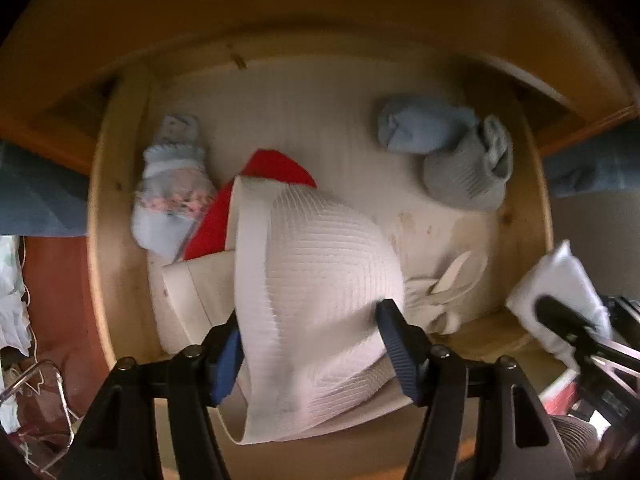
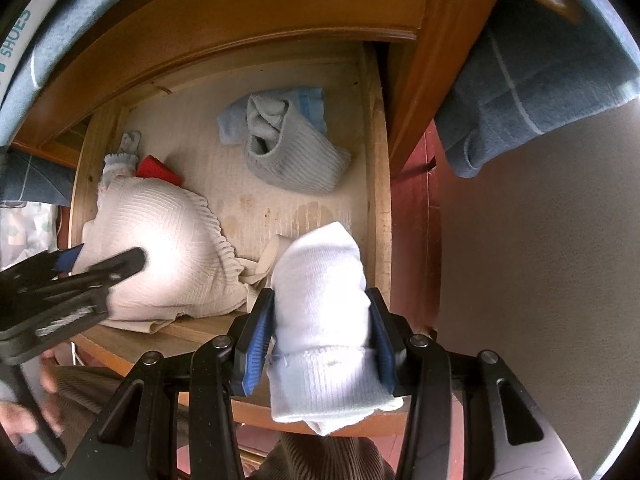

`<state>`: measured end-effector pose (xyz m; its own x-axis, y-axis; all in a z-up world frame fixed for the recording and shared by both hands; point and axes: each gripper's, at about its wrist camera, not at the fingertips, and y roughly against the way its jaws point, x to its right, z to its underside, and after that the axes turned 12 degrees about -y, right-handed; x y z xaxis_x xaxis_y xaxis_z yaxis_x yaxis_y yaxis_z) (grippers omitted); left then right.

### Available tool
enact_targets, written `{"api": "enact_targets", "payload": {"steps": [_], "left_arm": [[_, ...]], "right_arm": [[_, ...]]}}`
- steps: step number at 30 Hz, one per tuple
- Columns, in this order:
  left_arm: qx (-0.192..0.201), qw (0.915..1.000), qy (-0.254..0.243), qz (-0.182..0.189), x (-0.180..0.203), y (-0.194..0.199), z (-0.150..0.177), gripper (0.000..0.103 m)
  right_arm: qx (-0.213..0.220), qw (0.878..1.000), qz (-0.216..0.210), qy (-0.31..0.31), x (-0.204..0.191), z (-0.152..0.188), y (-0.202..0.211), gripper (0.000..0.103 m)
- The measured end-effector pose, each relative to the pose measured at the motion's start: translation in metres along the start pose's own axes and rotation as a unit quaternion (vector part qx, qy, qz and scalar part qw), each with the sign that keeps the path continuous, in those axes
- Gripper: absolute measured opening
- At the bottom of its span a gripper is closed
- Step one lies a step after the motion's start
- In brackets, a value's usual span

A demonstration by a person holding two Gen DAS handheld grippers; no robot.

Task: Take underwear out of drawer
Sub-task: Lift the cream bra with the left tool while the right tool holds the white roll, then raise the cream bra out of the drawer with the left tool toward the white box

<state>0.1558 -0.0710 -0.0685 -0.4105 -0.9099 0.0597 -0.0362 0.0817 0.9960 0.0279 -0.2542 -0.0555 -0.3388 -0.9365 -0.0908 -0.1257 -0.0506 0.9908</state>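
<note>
The left gripper [image 1: 308, 340] is standing open astride the white bra [image 1: 320, 264], lying at the drawer's [image 1: 116, 200] six o'clock, and should be closing low, while the right gripper [image 2: 320, 336] is clamping a sock [image 2: 324, 320].

The word "SHOES" reads in blue on a white band [image 2: 18, 32] at the upper left edge.

Dim warm light, glare on white fabric, blurred fisheye edges
</note>
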Motion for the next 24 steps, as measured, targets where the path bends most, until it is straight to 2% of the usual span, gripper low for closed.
{"api": "enact_targets", "payload": {"steps": [3, 4, 7, 12, 24], "left_arm": [[0.01, 0.9999, -0.003, 0.003, 0.001, -0.003, 0.0, 0.067], [0.013, 0.9999, -0.003, 0.004, 0.0, -0.003, 0.001, 0.055], [0.001, 0.9999, -0.01, 0.0, -0.002, -0.007, 0.005, 0.039], [0.011, 0.9999, -0.004, 0.012, -0.007, 0.0, 0.013, 0.027], [0.058, 0.998, -0.024, -0.007, -0.007, 0.054, 0.03, 0.026]], "right_arm": [[0.0, 1.0, -0.001, -0.001, 0.001, 0.0, 0.001, 0.043], [0.0, 1.0, -0.001, -0.001, 0.0, 0.0, 0.001, 0.043], [-0.002, 1.0, 0.001, 0.001, 0.0, 0.0, 0.0, 0.043], [0.0, 1.0, 0.005, 0.003, -0.002, 0.0, 0.0, 0.043], [0.006, 1.0, 0.015, 0.011, -0.004, 0.001, -0.003, 0.043]]}}
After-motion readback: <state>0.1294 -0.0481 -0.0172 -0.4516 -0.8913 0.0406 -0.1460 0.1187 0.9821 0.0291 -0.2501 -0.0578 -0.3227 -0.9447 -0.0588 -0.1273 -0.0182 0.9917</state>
